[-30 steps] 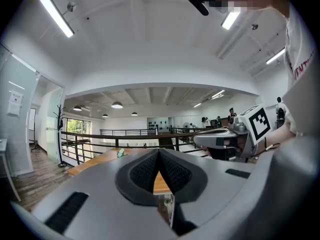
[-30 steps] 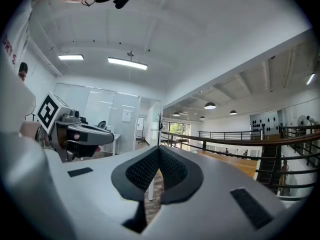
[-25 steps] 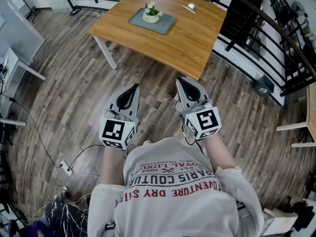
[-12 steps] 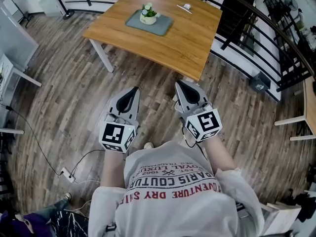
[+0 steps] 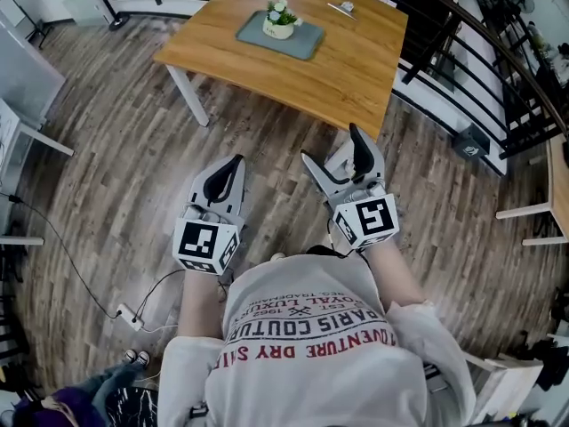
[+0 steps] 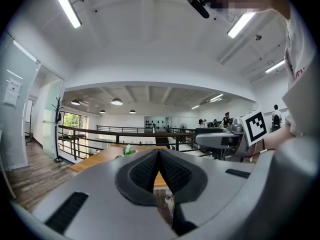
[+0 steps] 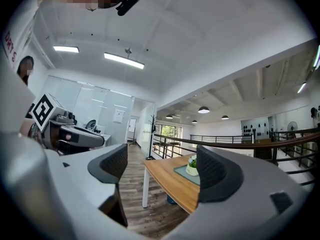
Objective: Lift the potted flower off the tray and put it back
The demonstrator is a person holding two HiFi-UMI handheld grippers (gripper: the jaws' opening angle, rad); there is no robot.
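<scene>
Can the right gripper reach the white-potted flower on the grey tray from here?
Probably not yet. The right gripper is over the wood floor, short of the wooden table; the white-potted flower sits far across it. Its fingers have just been opening, empty, and nothing blocks the way.

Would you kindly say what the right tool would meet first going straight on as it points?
Probably the wooden table, at its near edge; depth is unclear. The right tool has just been opening its jaws, nothing between them.
</scene>
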